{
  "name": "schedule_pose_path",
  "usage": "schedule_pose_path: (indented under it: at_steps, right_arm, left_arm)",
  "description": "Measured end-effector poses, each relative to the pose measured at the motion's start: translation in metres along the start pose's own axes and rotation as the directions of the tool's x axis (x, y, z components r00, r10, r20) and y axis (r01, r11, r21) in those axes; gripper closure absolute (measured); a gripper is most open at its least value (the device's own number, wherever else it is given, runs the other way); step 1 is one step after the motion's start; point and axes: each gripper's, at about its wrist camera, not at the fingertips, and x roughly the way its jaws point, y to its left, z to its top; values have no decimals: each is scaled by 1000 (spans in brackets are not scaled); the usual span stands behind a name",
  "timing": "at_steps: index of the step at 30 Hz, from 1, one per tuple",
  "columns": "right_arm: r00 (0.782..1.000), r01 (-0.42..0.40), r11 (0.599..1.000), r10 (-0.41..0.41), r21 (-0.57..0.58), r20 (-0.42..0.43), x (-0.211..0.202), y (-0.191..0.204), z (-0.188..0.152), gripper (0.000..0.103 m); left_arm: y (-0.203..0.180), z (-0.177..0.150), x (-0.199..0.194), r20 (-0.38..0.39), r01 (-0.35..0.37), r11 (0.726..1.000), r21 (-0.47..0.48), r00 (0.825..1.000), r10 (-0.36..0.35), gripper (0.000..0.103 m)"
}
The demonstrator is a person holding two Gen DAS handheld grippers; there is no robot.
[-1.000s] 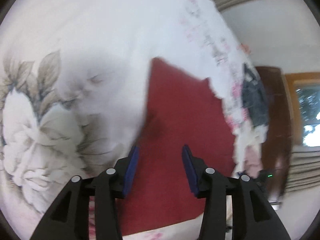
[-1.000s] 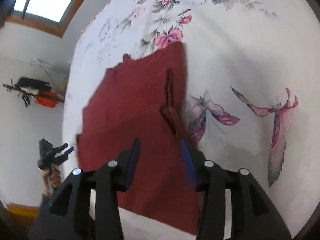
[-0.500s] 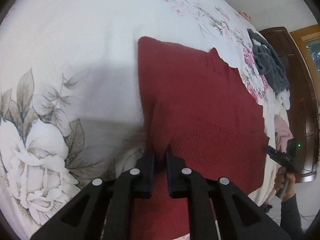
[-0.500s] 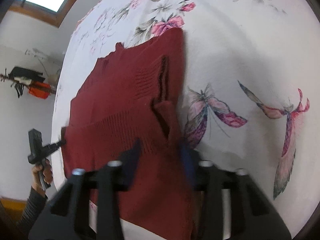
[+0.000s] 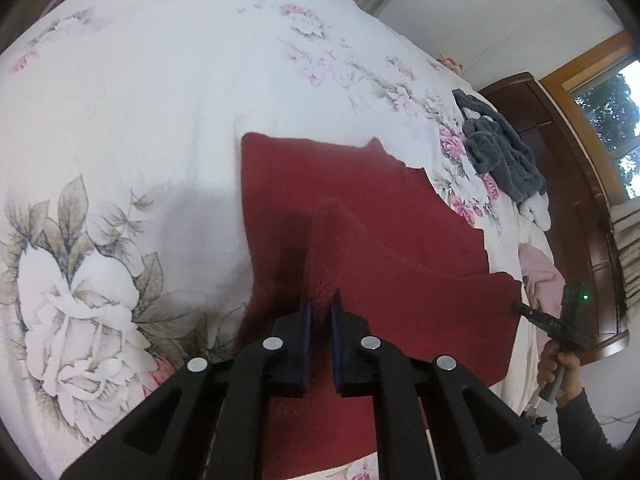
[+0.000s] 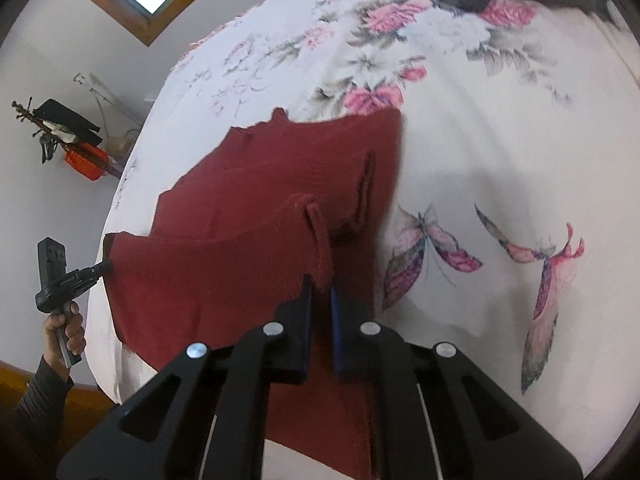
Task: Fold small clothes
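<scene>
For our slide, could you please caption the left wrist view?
Left hand-held gripper pinching a dark red knit garment on floral bedding.

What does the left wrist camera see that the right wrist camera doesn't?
Only the left wrist view shows the dark wooden cabinet, a pink garment at the bed's edge, and the big pale rose print. Only the right wrist view shows the butterfly prints and an orange box by the wall. Both show the red sweater on the floral bedspread, the grey clothes pile, and each claw, left and right, pinching an edge of the sweater.
</scene>
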Motion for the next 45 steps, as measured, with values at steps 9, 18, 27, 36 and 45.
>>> schedule_pose_path:
  at_steps: [9,18,27,36,45]
  right_arm:
    - [994,-20,999,25,-46,109,-42,22,48,97]
    - [991,6,999,-12,43,135,-7,-1,140,97]
    - [985,167,984,-164,68,-46,82,-29,168,97]
    - [993,109,990,-113,93,40,65,-29,186,97]
    - [990,137,986,-138,100,4,104,-49,196,97]
  left_arm:
    - [-32,45,-45,122,63,996,66,990,-71,96]
    - [-38,146,-8,131,1,996,88,991,-13,96]
    - [12,172,97,-51,-111,993,-37,993,109,96]
    - [1,200,83,37,-7,999,-42,999,9,97]
    - [40,206,138,-56,-87,988,-124,995,81,97]
